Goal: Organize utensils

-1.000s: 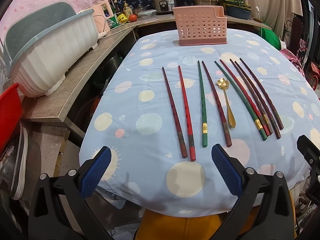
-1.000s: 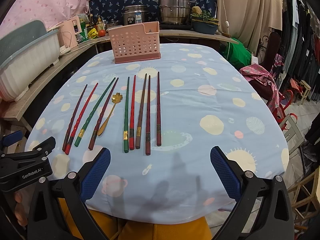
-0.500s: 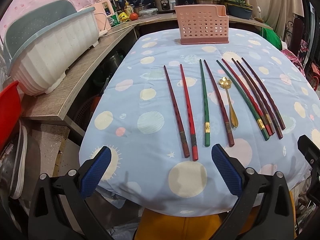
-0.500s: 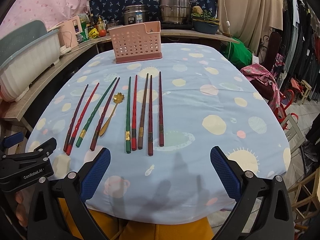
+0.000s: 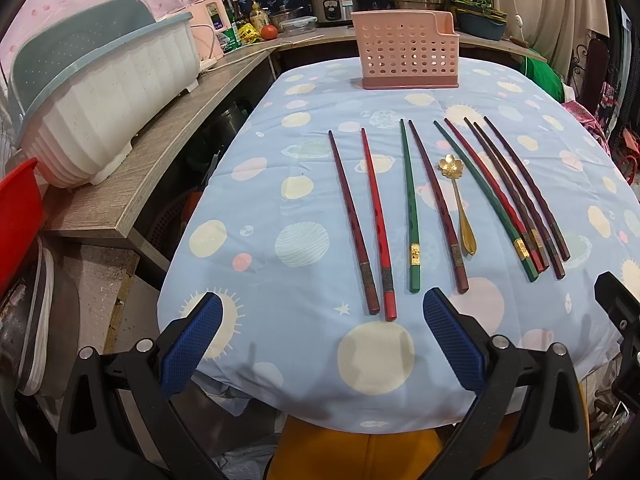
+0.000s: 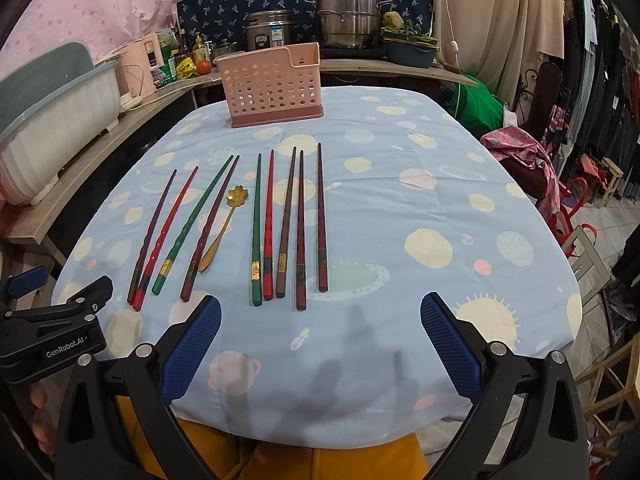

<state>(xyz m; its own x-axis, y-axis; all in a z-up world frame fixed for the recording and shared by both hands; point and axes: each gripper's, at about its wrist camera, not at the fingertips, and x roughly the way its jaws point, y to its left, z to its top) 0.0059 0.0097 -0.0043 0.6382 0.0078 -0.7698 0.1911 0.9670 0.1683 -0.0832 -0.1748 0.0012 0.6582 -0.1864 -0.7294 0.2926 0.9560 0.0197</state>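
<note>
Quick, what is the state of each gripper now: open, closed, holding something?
Left gripper: open, holding nothing, above the near edge of the blue planet-print tablecloth.
Right gripper: open, holding nothing.

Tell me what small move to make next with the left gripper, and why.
Probably ease the left gripper forward and down onto the nearest red chopstick. Its jaws are open and empty, that stick's thick end lies just ahead between them, and the pink holder is empty.
</note>
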